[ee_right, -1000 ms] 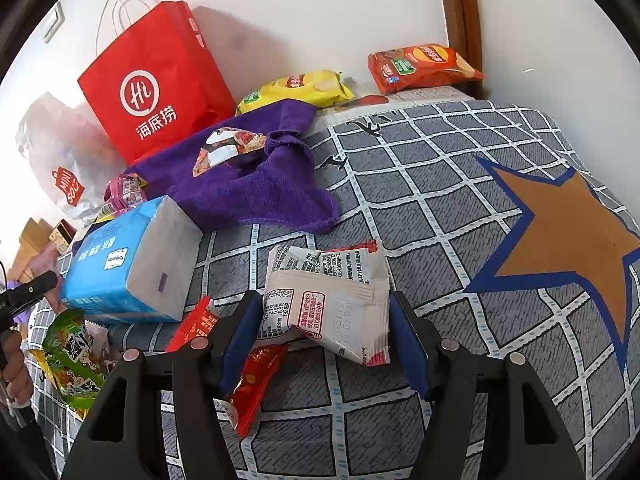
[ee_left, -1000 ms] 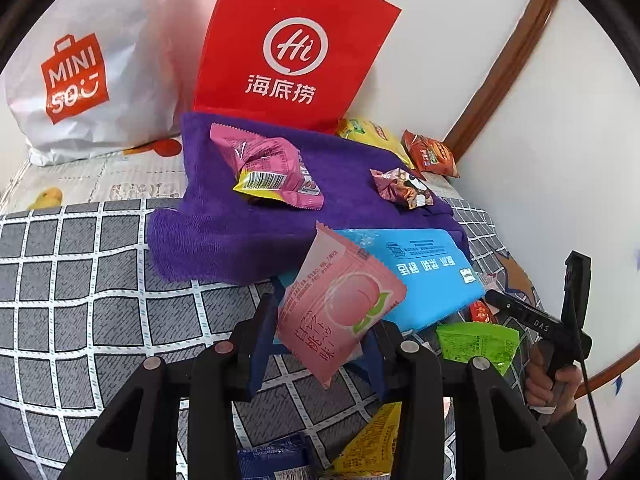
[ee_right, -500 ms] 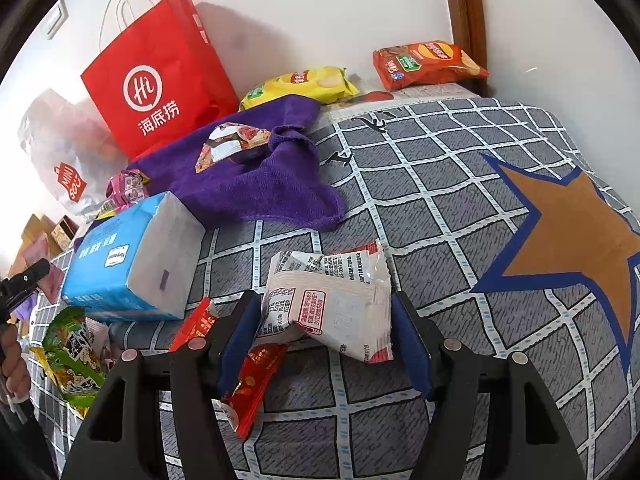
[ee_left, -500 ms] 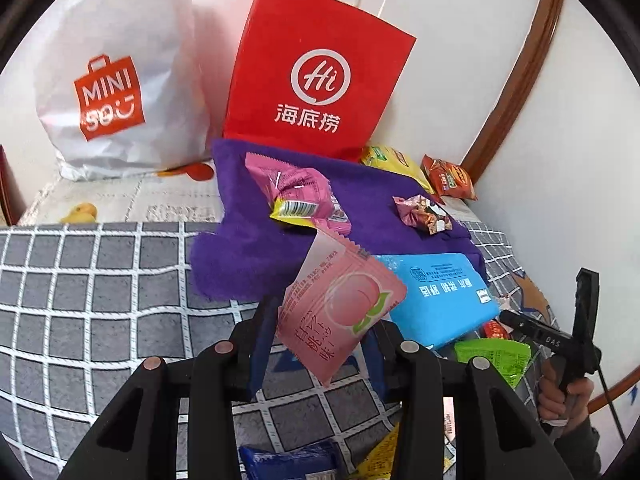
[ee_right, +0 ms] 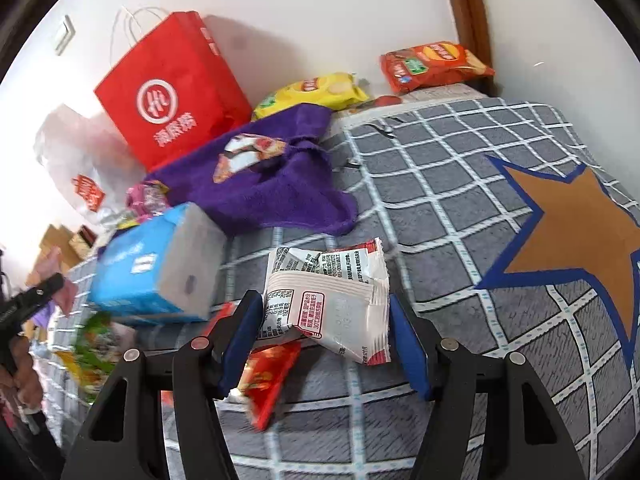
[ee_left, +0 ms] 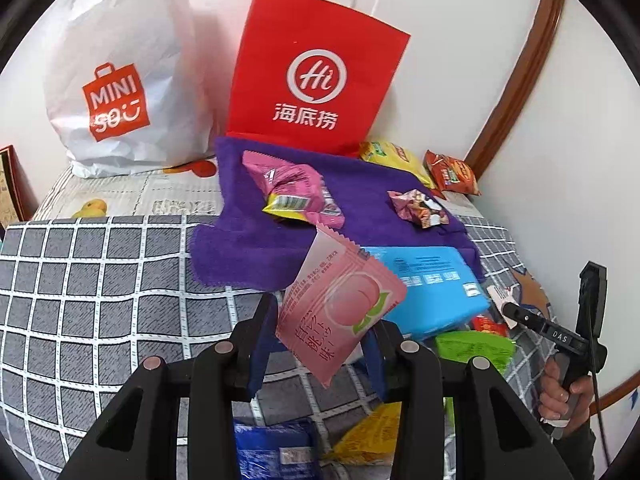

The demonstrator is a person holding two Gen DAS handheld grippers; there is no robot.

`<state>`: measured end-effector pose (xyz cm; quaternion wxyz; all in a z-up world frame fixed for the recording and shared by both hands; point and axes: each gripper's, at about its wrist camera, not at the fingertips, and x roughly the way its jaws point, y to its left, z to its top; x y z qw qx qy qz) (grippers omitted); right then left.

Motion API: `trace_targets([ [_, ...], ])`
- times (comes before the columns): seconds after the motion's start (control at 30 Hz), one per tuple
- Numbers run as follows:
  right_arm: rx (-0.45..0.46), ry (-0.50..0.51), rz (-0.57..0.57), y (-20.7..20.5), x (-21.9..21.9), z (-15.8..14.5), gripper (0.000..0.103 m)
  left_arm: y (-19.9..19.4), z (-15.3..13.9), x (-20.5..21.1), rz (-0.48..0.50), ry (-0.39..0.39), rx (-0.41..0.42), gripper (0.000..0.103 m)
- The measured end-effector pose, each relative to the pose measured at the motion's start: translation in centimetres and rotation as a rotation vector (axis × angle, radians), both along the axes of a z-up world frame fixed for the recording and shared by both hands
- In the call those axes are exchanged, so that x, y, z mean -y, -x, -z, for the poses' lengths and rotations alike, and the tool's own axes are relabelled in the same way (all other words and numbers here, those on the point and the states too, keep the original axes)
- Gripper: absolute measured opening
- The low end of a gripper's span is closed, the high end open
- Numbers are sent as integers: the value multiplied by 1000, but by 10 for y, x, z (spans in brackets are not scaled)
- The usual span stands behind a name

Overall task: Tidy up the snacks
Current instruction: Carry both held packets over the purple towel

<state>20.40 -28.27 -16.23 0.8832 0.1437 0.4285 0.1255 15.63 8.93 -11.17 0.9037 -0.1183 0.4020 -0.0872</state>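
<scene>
A: What is the left gripper (ee_left: 318, 344) doing?

B: Its blue fingers (ee_left: 262, 344) are clamped on a pink peach-print snack packet (ee_left: 340, 312), held tilted and clear of the grey checked bedspread (ee_left: 100, 300). Behind the packet lies a blue tissue pack (ee_left: 432, 292), just in front of a purple towel (ee_left: 248, 240).

A: Anything on that towel?

B: A pink and yellow snack bag (ee_left: 292, 196) near its middle and a small crumpled wrapper (ee_left: 418, 208) toward its right side. Behind the towel a red paper bag (ee_left: 316, 76) stands against the wall with a white Miniso plastic bag (ee_left: 120, 80) to its left. A yellow chip bag (ee_left: 394, 158) and an orange-red chip bag (ee_left: 452, 170) lie by the wall at the right.

A: And the right gripper (ee_right: 326, 338)?

B: Its jaws are closing, with a white snack packet (ee_right: 332, 296) lying on the bedspread between them. The left finger sits at the packet's edge; a small gap shows on the right side, so the fingers are not gripping it. A red packet (ee_right: 268, 380) lies partly under the white one, by the left finger.

A: Can each hand be seen?

B: Yes. The left camera shows the person's right hand (ee_left: 564, 388) on the gripper's handle at the far right, beside a green packet (ee_left: 476, 348). The right camera shows the left hand (ee_right: 20, 372), blurred, at the left edge.
</scene>
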Motion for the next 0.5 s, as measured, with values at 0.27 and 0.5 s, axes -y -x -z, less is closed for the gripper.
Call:
trace_targets([
  [0.27, 130, 14, -81, -21, -27, -60, 64, -14, -36, 14, 6, -24, 45, 38],
  [0.5, 246, 71, -127, -52, -72, -113, 64, -48, -67, 23, 16, -66, 95, 38],
])
